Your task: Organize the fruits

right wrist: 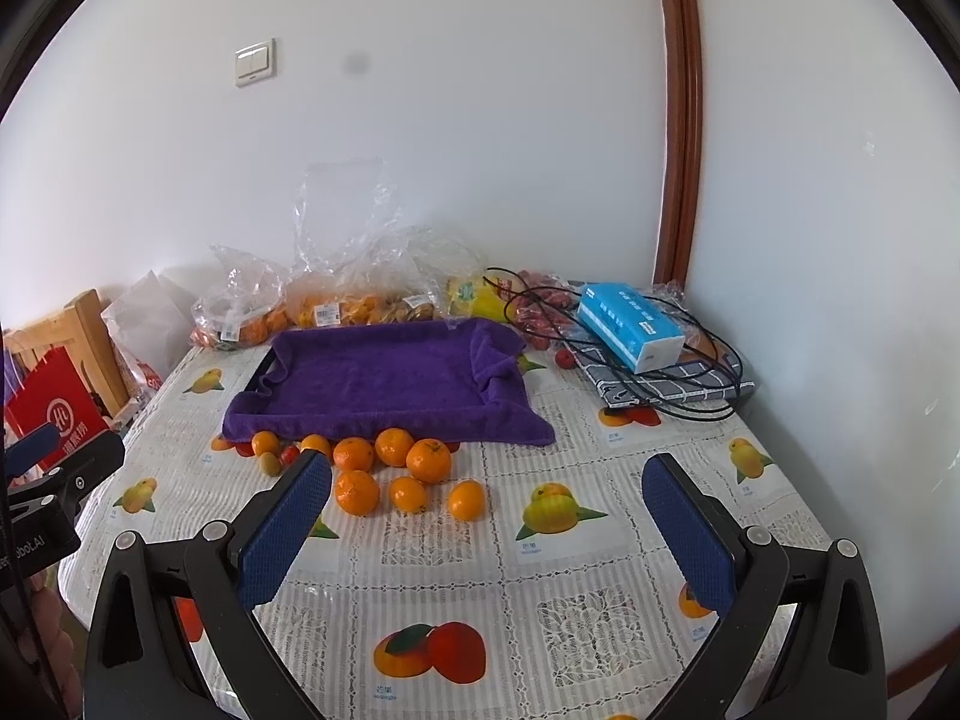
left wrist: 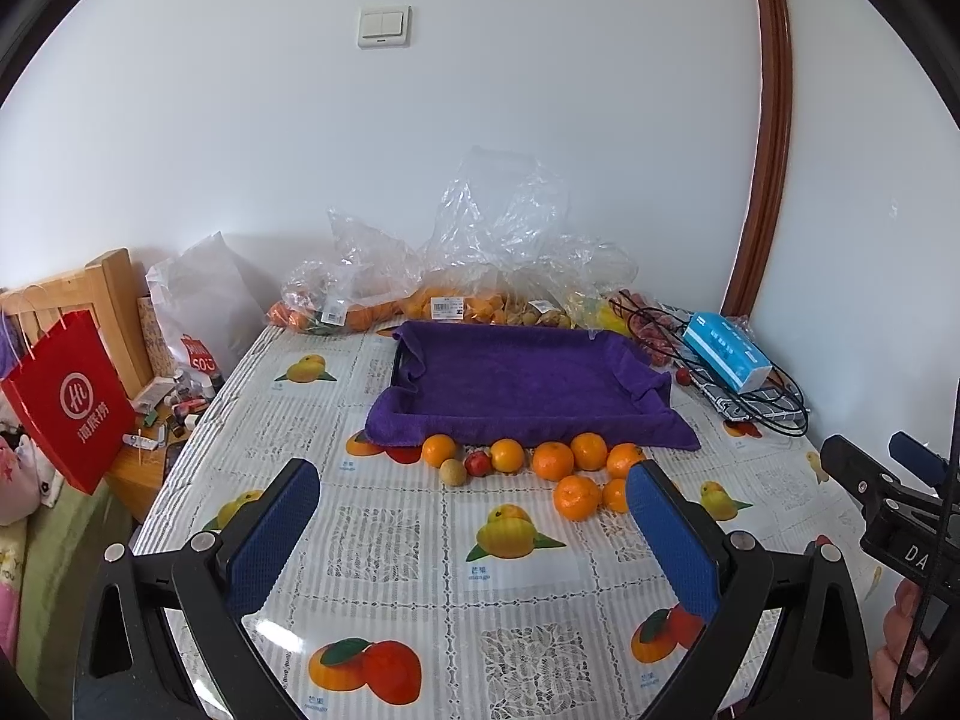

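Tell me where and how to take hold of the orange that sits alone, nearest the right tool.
Grip the lone orange across its widest middle, coming from above and from the near side with the right tool, whose jaws stand open. It is round and sits apart from the other oranges, so both fingers have room; a grip above or below the middle would probably slip.

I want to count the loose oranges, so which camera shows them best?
The right wrist view: the oranges lie spread out with every one clear. In the left wrist view they bunch together, and a blue finger overlaps one.
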Tool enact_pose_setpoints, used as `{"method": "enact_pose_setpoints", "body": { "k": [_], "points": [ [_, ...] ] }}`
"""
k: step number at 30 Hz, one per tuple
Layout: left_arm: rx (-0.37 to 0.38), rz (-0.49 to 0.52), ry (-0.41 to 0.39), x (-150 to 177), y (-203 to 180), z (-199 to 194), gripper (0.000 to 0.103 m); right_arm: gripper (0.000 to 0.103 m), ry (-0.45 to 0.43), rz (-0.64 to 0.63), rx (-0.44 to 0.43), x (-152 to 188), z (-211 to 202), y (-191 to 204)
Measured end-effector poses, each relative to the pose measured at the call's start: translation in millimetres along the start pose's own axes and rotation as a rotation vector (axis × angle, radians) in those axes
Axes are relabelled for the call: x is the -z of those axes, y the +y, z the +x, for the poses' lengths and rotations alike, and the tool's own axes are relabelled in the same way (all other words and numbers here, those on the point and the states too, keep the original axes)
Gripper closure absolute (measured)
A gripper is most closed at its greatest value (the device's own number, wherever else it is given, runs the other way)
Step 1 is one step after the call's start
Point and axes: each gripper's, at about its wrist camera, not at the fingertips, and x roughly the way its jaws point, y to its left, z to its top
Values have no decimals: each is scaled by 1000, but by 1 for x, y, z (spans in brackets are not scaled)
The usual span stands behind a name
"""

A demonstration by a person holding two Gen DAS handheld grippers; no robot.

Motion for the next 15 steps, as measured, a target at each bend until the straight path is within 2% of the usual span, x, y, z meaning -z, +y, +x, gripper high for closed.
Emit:
{"method": "enact_pose_setpoints", "body": {
  "k": [15],
  "points": [
    [-1, -1, -3, -2, 3, -1, 1, 1, -11, -8, -5, -5, -3, 5]
  ]
}}
